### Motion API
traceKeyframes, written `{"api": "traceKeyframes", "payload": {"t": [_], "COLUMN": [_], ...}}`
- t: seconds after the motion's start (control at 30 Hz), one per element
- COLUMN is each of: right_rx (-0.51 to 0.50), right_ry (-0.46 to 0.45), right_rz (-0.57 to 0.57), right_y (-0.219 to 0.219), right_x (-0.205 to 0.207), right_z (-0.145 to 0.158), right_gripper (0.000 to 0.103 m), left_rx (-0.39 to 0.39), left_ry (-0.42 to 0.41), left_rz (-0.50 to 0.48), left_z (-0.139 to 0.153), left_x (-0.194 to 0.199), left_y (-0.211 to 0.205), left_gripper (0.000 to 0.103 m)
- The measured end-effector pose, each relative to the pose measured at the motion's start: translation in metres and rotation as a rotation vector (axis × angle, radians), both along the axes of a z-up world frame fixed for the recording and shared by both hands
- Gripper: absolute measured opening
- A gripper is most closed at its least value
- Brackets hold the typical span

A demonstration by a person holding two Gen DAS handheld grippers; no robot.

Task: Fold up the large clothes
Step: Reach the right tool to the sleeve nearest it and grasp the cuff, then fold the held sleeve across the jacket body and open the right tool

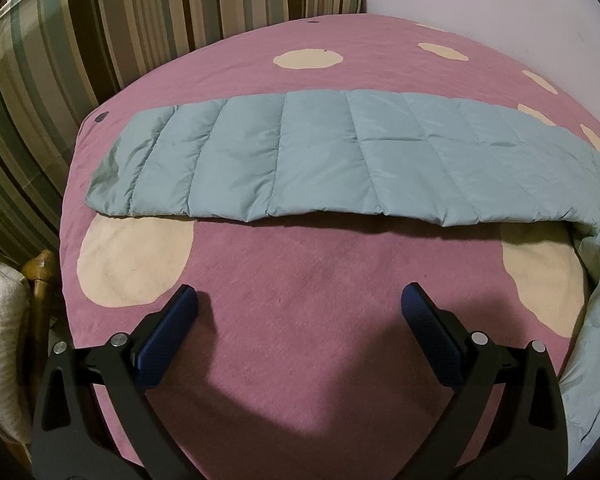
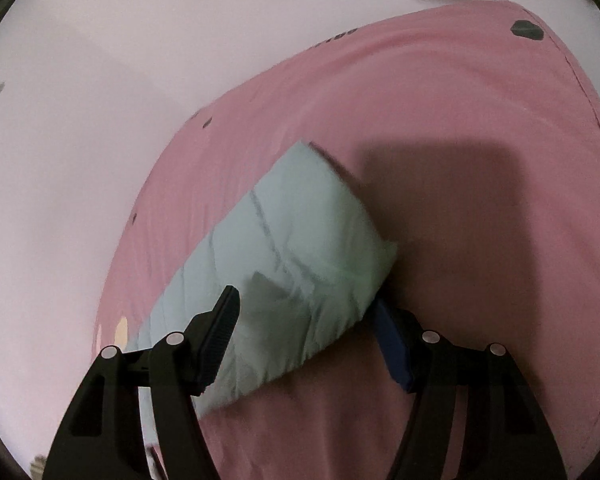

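On the pink spotted bedspread (image 1: 300,312) ahead of the left gripper (image 1: 299,300), whose jaws stand spread and empty, a pale blue quilted garment (image 1: 300,156) lies folded lengthwise, while the right gripper (image 2: 306,320) pinches its bunched end.

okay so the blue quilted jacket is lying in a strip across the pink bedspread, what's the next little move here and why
Probably lift the right gripper and carry its end of the puffy blue jacket over the flat strip. That end sits bunched between its fingers, while the left gripper hangs open over bare pink bedspread, holding nothing.
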State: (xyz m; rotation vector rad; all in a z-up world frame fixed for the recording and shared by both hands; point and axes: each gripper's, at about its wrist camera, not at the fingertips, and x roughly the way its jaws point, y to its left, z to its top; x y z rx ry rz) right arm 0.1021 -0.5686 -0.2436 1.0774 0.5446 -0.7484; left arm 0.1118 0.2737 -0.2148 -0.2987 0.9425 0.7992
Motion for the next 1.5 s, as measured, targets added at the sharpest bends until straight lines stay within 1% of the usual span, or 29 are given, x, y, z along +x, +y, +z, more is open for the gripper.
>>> {"api": "traceKeyframes", "payload": {"t": [0.07,0.13,0.2,0.23,0.3,0.37,0.47,0.5,0.57,0.73,0.87,0.9,1.03,1.07,1.1,1.13,1.27,1.33,1.43,1.5], "right_rx": [-0.019,-0.039,-0.021,-0.011,0.003,0.002,-0.057,-0.082,-0.120,-0.213,-0.268,-0.275,-0.298,-0.308,-0.320,-0.323,-0.317,-0.318,-0.324,-0.329], "right_ry": [0.009,0.016,0.023,0.016,0.001,-0.017,-0.029,-0.038,-0.046,-0.076,-0.100,-0.103,-0.108,-0.104,-0.097,-0.093,-0.070,-0.060,-0.040,-0.028], "right_rz": [-0.010,-0.027,-0.049,-0.055,-0.050,-0.031,0.014,0.046,0.104,0.315,0.502,0.534,0.716,0.745,0.794,0.822,0.968,1.025,1.117,1.169], "right_y": [0.000,0.001,-0.001,-0.003,-0.006,-0.007,0.006,0.013,0.037,0.101,0.167,0.172,0.246,0.259,0.281,0.297,0.367,0.397,0.439,0.458], "right_x": [0.002,0.003,0.001,0.001,0.001,0.006,0.016,0.023,0.034,0.083,0.131,0.145,0.193,0.200,0.211,0.210,0.244,0.234,0.243,0.249], "right_z": [0.001,0.003,0.000,-0.002,-0.003,0.003,0.023,0.034,0.045,0.085,0.110,0.110,0.116,0.116,0.115,0.113,0.108,0.097,0.089,0.080], "right_gripper": [0.065,0.052,0.030,0.025,0.010,0.007,0.006,0.006,0.006,0.005,0.005,0.005,0.005,0.005,0.005,0.005,0.005,0.005,0.005,0.005], "left_rx": [0.002,0.002,0.002,0.002,0.003,0.002,0.003,0.004,0.002,0.003,0.003,0.002,-0.001,-0.002,-0.003,-0.002,-0.002,-0.004,-0.002,-0.002], "left_ry": [0.002,0.002,0.002,0.002,0.003,0.002,0.003,0.004,0.003,0.004,0.004,0.003,0.001,0.000,-0.001,0.000,0.001,0.000,0.001,0.001], "left_rz": [0.000,-0.001,-0.001,-0.001,-0.001,-0.001,-0.001,-0.001,-0.001,-0.001,-0.001,-0.001,-0.002,-0.002,-0.002,-0.002,-0.002,-0.002,-0.002,-0.002], "left_z": [0.000,0.000,0.000,0.000,-0.001,-0.001,-0.001,-0.001,-0.001,-0.002,-0.002,-0.002,-0.002,-0.002,-0.002,-0.002,-0.002,-0.003,-0.003,-0.003], "left_x": [0.000,0.000,0.000,0.000,0.000,0.000,0.000,-0.001,-0.001,-0.001,-0.001,-0.001,-0.001,-0.002,-0.002,-0.002,-0.003,-0.003,-0.002,-0.002], "left_y": [0.000,0.001,0.001,0.001,0.001,0.001,0.001,0.002,0.002,0.001,0.001,0.002,0.002,0.002,0.003,0.003,0.003,0.003,0.003,0.003], "left_gripper": [0.101,0.101,0.101,0.101,0.101,0.101,0.101,0.101,0.101,0.101,0.101,0.101,0.101,0.101,0.101,0.101,0.101,0.101,0.101,0.101]}}
